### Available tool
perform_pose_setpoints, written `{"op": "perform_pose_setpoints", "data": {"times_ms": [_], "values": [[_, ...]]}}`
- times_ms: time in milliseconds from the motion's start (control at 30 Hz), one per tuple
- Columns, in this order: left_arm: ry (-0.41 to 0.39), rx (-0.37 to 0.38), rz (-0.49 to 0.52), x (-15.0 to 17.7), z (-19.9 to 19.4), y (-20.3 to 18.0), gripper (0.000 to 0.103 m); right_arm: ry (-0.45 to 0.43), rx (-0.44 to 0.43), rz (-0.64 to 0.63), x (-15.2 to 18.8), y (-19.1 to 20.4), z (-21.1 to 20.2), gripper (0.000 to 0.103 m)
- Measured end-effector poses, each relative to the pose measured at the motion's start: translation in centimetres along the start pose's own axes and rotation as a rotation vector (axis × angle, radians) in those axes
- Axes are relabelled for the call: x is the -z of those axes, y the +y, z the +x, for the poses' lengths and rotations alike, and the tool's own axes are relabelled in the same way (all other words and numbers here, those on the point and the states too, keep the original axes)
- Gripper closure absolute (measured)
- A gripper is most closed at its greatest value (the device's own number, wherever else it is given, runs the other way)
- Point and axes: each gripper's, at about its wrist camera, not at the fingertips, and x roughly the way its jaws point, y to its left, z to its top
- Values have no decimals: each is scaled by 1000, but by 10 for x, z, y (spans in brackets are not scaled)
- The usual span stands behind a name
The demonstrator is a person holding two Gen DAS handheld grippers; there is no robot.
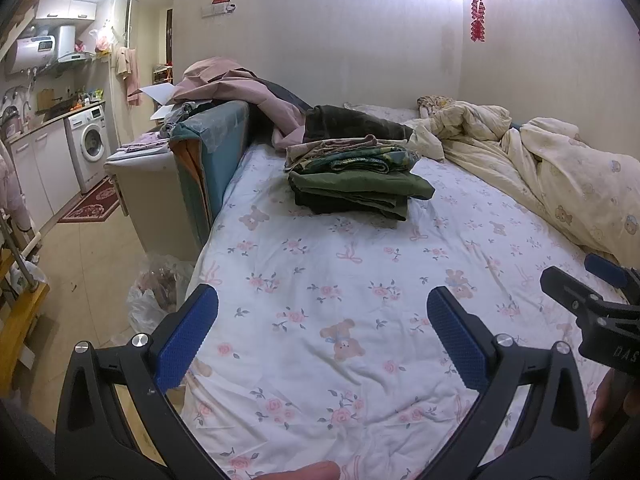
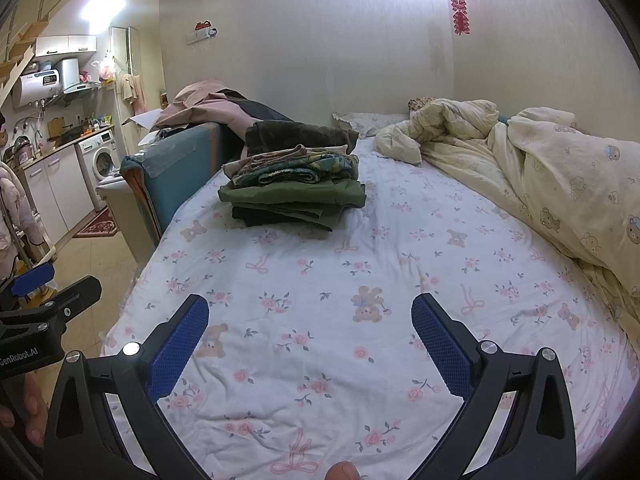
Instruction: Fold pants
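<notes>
A stack of folded pants in green, patterned and dark cloth sits on the floral bedsheet toward the far left of the bed; it also shows in the right wrist view. A dark brown garment lies loosely behind the stack. My left gripper is open and empty, held above the near part of the sheet. My right gripper is open and empty, beside it to the right. Each gripper shows at the edge of the other's view.
A crumpled cream duvet covers the bed's right side. A teal board with pink clothes heaped on it borders the left edge. A plastic bag lies on the floor; a washing machine and cabinets stand far left.
</notes>
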Motion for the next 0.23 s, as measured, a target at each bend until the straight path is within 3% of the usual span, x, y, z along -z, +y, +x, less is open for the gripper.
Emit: {"op": "perform_pose_setpoints", "data": {"times_ms": [233], "values": [[-1, -8, -8, 0, 0, -1, 0, -1, 1, 0, 0, 0, 0, 0]]}}
